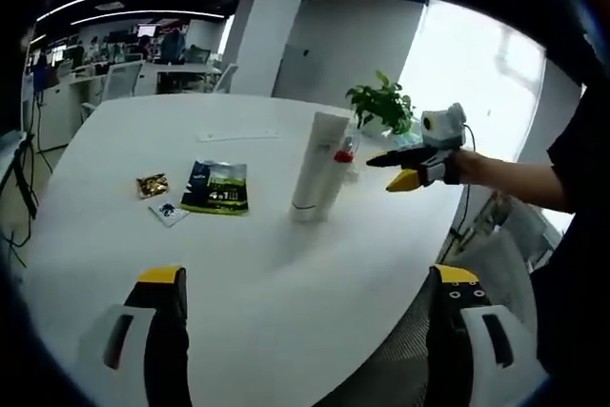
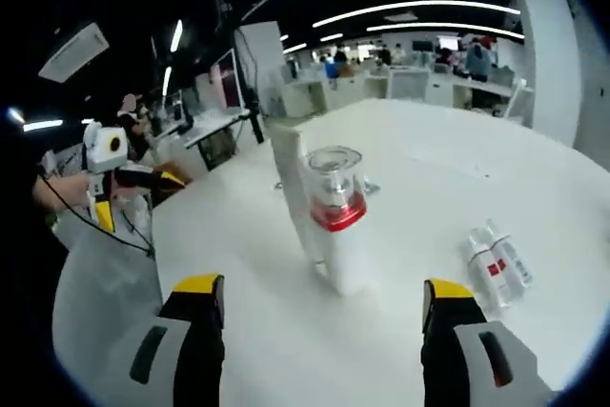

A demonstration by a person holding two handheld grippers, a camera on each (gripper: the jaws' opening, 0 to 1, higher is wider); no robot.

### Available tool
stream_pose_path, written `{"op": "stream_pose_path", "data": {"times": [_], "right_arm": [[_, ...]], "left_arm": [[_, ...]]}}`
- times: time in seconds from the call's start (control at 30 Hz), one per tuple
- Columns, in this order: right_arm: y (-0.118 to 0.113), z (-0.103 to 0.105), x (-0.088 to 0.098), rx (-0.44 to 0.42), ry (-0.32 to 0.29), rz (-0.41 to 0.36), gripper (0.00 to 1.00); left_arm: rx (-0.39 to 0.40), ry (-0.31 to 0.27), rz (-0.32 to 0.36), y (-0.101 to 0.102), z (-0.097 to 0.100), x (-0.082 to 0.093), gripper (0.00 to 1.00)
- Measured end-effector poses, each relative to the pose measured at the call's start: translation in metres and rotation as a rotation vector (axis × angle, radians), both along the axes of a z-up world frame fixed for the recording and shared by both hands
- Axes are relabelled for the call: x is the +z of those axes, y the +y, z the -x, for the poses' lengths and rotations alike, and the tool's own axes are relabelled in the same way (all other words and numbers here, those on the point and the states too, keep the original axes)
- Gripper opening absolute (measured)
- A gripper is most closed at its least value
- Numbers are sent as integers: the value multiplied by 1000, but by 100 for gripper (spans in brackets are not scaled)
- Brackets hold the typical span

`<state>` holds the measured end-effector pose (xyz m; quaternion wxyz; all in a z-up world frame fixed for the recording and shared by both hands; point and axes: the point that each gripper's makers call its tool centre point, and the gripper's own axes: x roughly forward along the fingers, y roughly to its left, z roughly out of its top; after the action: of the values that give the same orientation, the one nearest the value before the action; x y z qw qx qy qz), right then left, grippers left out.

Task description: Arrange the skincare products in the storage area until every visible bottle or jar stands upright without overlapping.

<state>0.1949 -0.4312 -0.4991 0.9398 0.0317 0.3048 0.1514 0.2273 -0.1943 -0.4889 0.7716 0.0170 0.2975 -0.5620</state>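
A tall white tube (image 1: 319, 167) stands upright on the white table (image 1: 267, 274). Close behind it stands a small white bottle (image 1: 345, 154) with a red band and clear cap. In the right gripper view that bottle (image 2: 336, 226) is nearest, just ahead of my open right gripper (image 2: 323, 285), with the tube (image 2: 291, 188) beyond it. Two small white tubes (image 2: 496, 262) lie flat side by side to the right. My left gripper (image 1: 308, 278) is open and empty, well short of the tube. The right gripper (image 1: 383, 173) hovers just right of the bottle.
A green-and-black sachet (image 1: 216, 187), a gold packet (image 1: 152, 185) and a small white sachet (image 1: 169, 212) lie flat left of the tube. A potted plant (image 1: 383, 105) stands at the far edge. The left gripper (image 2: 138, 199) appears beyond the table's left edge. Office desks stand behind.
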Motion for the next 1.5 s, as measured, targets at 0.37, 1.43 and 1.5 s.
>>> {"op": "stream_pose_path", "data": {"times": [0.37, 1.43, 1.5], "right_arm": [[6, 27, 18, -57, -9, 15, 99], [4, 105, -8, -249, 67, -14, 99], [3, 103, -7, -252, 64, -12, 99]], "left_arm": [[19, -4, -9, 13, 0, -2, 99], [35, 6, -36, 35, 18, -7, 99], [36, 4, -38, 35, 17, -6, 99]]}}
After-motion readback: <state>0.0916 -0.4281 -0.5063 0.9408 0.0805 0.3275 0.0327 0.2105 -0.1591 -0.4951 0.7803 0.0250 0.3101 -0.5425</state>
